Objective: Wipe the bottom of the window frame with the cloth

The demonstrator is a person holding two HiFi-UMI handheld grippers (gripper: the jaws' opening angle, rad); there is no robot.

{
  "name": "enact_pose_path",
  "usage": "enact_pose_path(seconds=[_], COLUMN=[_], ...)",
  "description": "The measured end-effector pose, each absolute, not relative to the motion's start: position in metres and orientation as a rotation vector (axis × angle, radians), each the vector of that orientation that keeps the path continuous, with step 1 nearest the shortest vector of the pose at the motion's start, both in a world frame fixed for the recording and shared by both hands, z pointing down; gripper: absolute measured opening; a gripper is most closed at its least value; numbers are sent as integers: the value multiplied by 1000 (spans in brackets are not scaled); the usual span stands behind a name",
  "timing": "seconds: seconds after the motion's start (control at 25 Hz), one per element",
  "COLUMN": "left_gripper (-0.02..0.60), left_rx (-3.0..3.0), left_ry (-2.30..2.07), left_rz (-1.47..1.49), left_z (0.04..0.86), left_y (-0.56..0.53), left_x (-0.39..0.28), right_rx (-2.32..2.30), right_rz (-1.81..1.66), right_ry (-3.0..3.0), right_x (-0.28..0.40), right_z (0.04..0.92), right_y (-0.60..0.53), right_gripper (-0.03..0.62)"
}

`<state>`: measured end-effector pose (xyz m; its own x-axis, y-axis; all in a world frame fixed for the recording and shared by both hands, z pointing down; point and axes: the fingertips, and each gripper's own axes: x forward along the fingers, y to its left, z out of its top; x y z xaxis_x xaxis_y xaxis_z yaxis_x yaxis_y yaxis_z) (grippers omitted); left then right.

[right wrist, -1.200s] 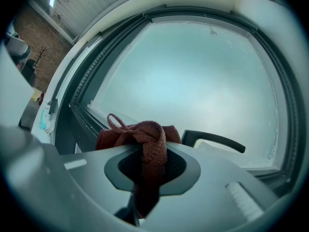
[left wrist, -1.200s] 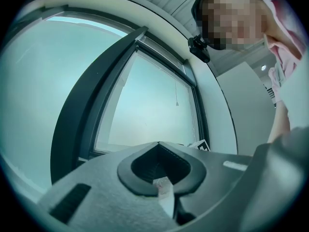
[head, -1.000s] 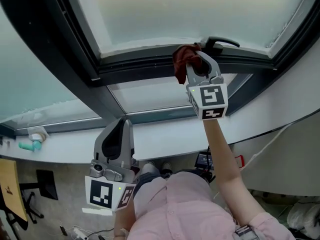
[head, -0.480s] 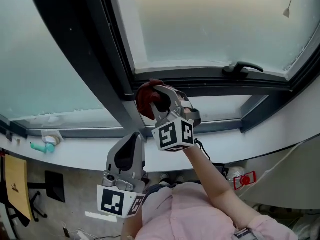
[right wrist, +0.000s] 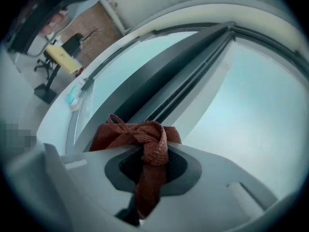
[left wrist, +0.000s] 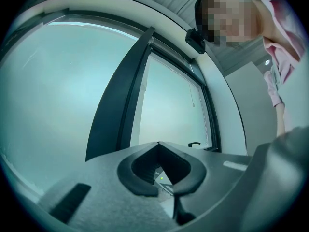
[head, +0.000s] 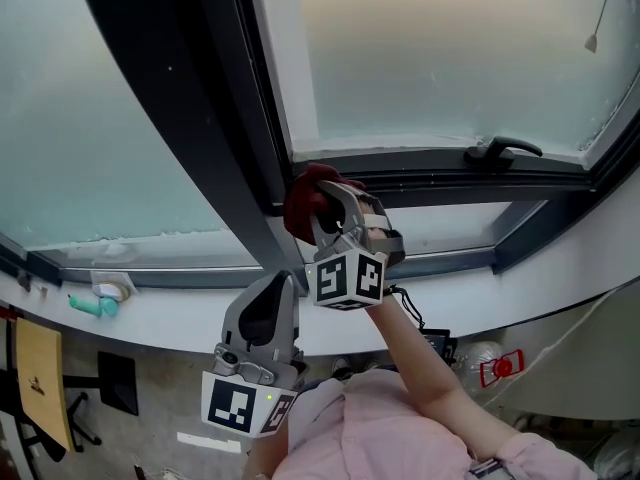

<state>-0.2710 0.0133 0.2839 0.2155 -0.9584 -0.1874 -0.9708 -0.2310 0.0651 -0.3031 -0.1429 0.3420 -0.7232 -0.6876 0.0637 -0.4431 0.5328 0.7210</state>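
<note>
1. Starting at the far left, a small teal object (head: 84,305) lies on the white windowsill (head: 180,313), just beside a white fitting (head: 111,288). What either one is cannot be told from here.
2. Below the sill, a yellow-topped piece of furniture (head: 34,382) stands on the floor.
3. The left tongs (head: 274,286) hang low in front of the sill, well below the glass, with their marker cube nearest the person. In the left gripper view the left tongs (left wrist: 158,143) are clenched, tips meeting, with nothing between them.
4. A broad dark upright (head: 215,118) of the window frame runs up past them, dividing the frosted panes.
5. The right tongs (head: 322,200) are raised at the end of the person's outstretched arm and clamped on a rust-red cloth (head: 300,206). In the right gripper view the cloth (right wrist: 145,139) is bunched and knotted over the tips of the right tongs (right wrist: 153,151), with a tail hanging down between the jaws.
6. The cloth sits at the left end of the bottom rail (head: 430,173), against the corner where that rail meets the dark upright.
7. Further right along the same rail is a black window handle (head: 500,151), well apart from the cloth.
8. A thin pull cord (head: 595,40) dangles before the glass at the far right.
</note>
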Motion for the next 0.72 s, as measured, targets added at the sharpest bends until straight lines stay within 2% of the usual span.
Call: enact_pose_path(seconds=[0.36, 0.72], left_gripper=[-2, -2], left_rx=[-2431, -2436], left_ry=[1860, 1865], left_rz=[287, 285], left_z=[285, 286], left_y=[9, 11], left_x=[-269, -268], right_rx=[1041, 1030], right_rz=[-549, -481], right_ry=[-2724, -2766], right_x=[-294, -291], right_z=[340, 339], right_y=[-149, -150], right_gripper=[49, 52])
